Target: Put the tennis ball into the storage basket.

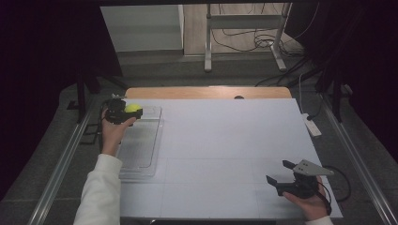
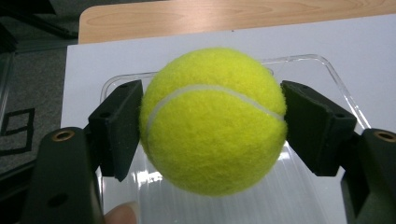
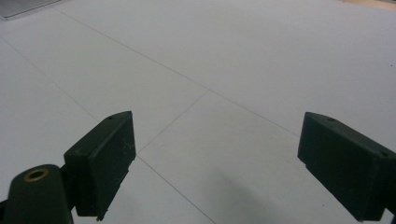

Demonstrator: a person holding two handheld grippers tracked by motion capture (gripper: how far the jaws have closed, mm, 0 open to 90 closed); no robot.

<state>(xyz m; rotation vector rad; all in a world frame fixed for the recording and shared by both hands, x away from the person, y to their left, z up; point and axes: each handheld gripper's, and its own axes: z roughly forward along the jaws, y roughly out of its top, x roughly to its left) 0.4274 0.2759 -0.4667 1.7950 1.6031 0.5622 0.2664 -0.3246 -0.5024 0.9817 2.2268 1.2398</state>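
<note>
Yellow ball (image 2: pixel 212 121) sits clamped between the left gripper's (image 2: pixel 212 133) pads over a clear tray (image 1: pixel 141 145). The right gripper's (image 3: pixel 215 158) jaws stand apart above the white sheet (image 3: pixel 224 60).

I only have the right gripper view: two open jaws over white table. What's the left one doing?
Observer: The left gripper is shut on a tennis ball.
Operator: Where is it?
Observer: In the high view, it is over the far end of a clear plastic tray at the table's left edge.
Operator: Ball in the tray yet?
Observer: No, it sits between the pads, above the tray floor.
</note>
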